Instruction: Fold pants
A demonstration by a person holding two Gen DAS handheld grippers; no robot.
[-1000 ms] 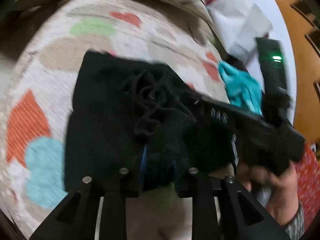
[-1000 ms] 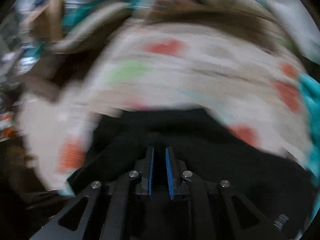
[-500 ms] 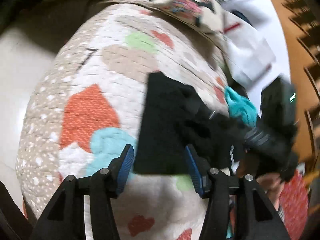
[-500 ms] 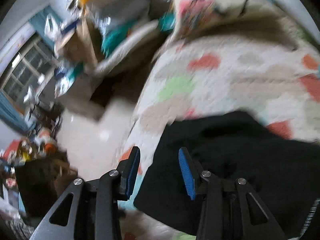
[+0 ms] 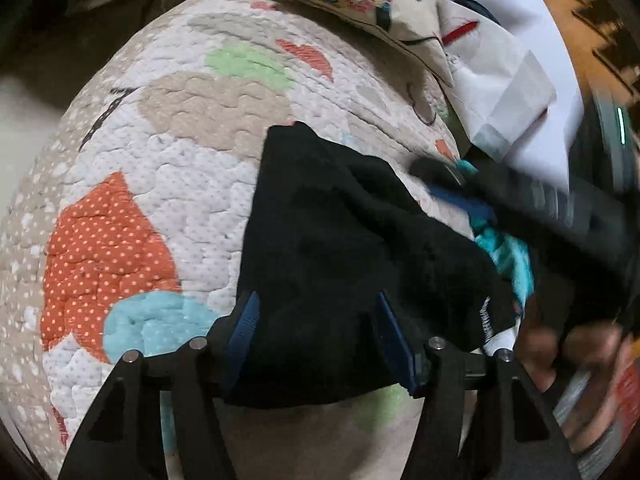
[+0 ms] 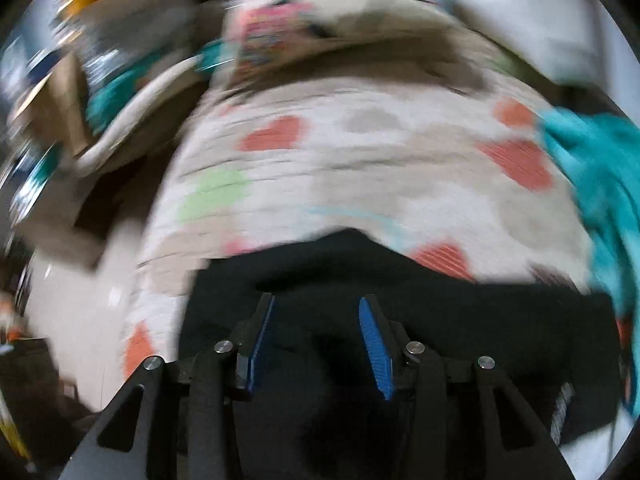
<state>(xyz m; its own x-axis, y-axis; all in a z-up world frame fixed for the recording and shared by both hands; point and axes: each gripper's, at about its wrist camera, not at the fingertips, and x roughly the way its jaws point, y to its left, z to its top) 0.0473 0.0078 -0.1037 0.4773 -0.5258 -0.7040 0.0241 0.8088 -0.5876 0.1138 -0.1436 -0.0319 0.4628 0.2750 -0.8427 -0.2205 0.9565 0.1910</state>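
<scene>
Two open fingers [image 5: 318, 336] over black pants [image 5: 344, 240]

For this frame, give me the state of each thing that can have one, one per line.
black pants: folded into a compact bundle, lying on the quilt, not gripped
left gripper: open, fingers spread above the near edge of the pants
right gripper: open, over the pants, view blurred
quilt: spread out beneath the pants
teal cloth: crumpled beside the pants

Black pants [image 5: 340, 248] on heart-patterned quilt [image 5: 160, 168]
</scene>
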